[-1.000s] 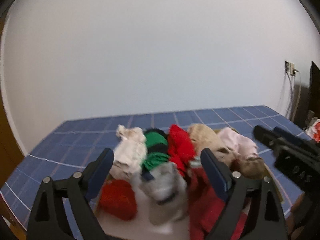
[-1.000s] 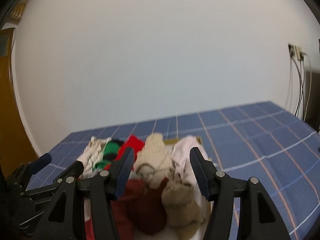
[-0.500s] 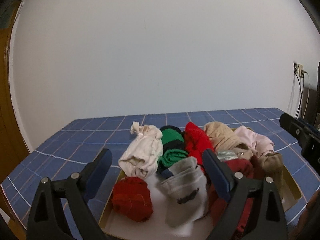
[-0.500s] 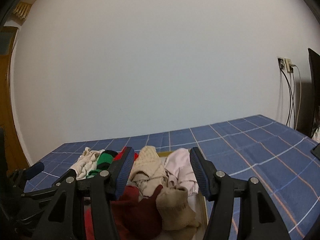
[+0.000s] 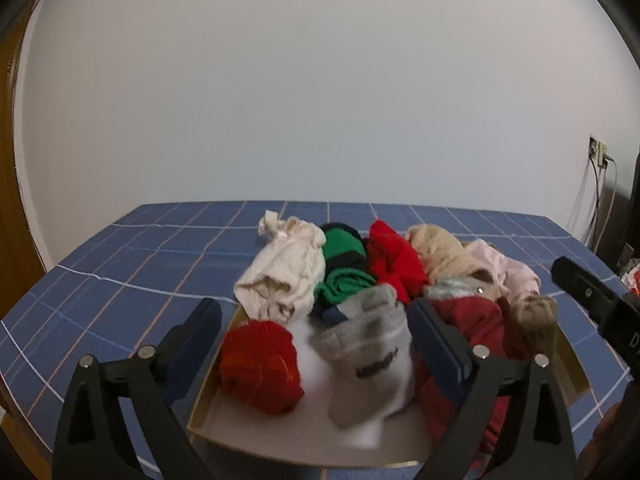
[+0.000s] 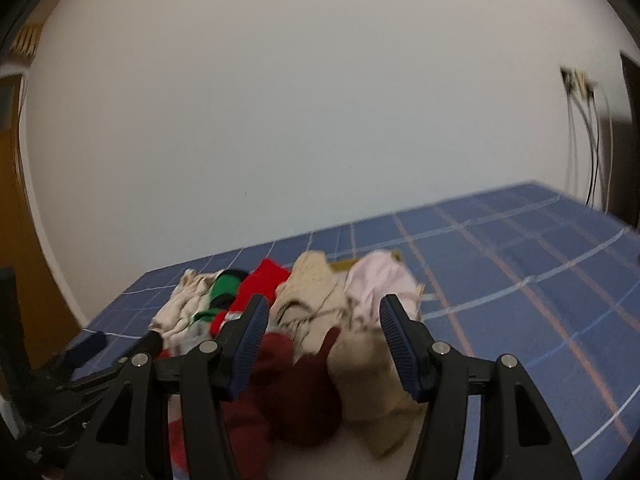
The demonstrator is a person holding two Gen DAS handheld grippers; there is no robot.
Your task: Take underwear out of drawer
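An open drawer (image 5: 208,390) lies on a blue checked bed, filled with rolled garments: cream (image 5: 282,276), green and black (image 5: 344,264), red (image 5: 394,260), beige (image 5: 438,250), pink (image 5: 502,266), a red bundle (image 5: 260,360), a grey sock (image 5: 370,350) and dark red cloth (image 5: 476,322). My left gripper (image 5: 316,344) is open above the drawer's near end, around the red bundle and grey sock, holding nothing. My right gripper (image 6: 320,344) is open above dark red cloth (image 6: 296,392) and a beige roll (image 6: 368,384), holding nothing. The pink garment (image 6: 380,284) lies just beyond it.
The blue checked bedspread (image 5: 132,264) extends left and behind the drawer and to the right (image 6: 520,264). A white wall stands behind. Cables and a wall socket (image 6: 576,80) are at far right. A wooden door frame (image 6: 20,240) is at left.
Both views shifted: the left gripper moved slightly closer over the drawer's near end, and the right gripper tilted and dipped toward the beige and pink garments. Both stayed open.
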